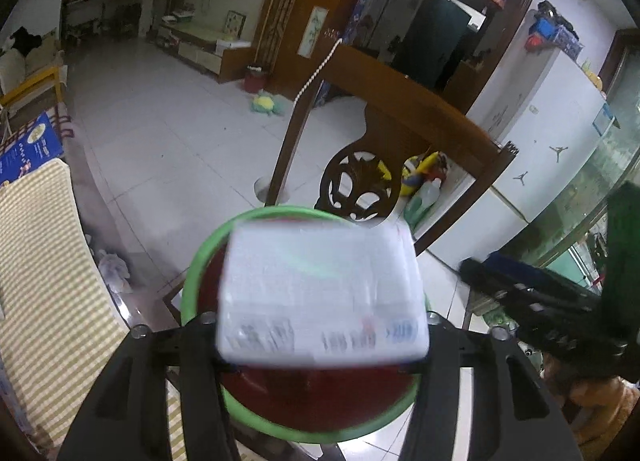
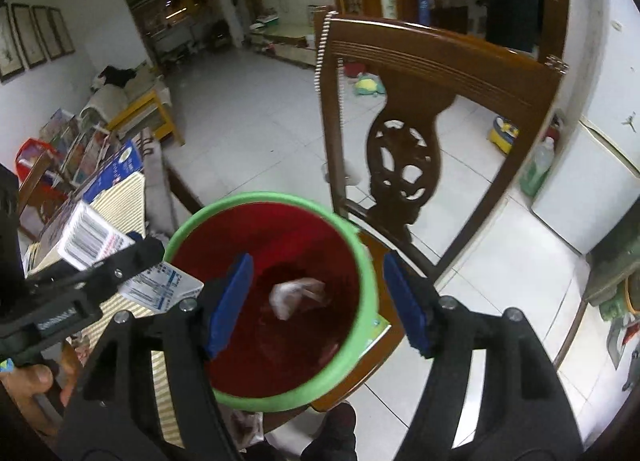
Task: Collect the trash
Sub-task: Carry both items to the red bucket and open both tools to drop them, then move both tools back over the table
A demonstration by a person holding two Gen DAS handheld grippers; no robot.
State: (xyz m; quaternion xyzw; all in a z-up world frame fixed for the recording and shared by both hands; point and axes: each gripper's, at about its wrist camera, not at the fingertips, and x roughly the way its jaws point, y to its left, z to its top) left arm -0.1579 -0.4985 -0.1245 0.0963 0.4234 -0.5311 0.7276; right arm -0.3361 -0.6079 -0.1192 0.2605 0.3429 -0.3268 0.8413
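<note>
Chair (image 2: pixel 436 73) stands just behind the bin (image 2: pixel 362 261), its carved back rising on the far side; the bin sits on the chair seat. Striped mat (image 1: pixel 44 261) covers the table at your left, with a blue book (image 1: pixel 28 149) at its far end. Fridge (image 1: pixel 560 133) is at far right, and a toy (image 1: pixel 266 103) lies on the tile floor well beyond. A bottle (image 2: pixel 536 169) stands on the floor by the fridge.

Your left gripper (image 1: pixel 322 345) pinches a white box (image 1: pixel 324 293), one finger on each side; the box is blurred and hangs right over the bin's red inside. In the right view that box (image 2: pixel 92 245) is at the bin's left rim, still outside it.

Your right gripper (image 2: pixel 322 297) is spread wide and holds nothing, its blue pads (image 2: pixel 230 301) straddling the bin's near-right rim from above. One crumpled wrapper (image 2: pixel 296 295) lies at the bin's bottom, between the pads in view.
</note>
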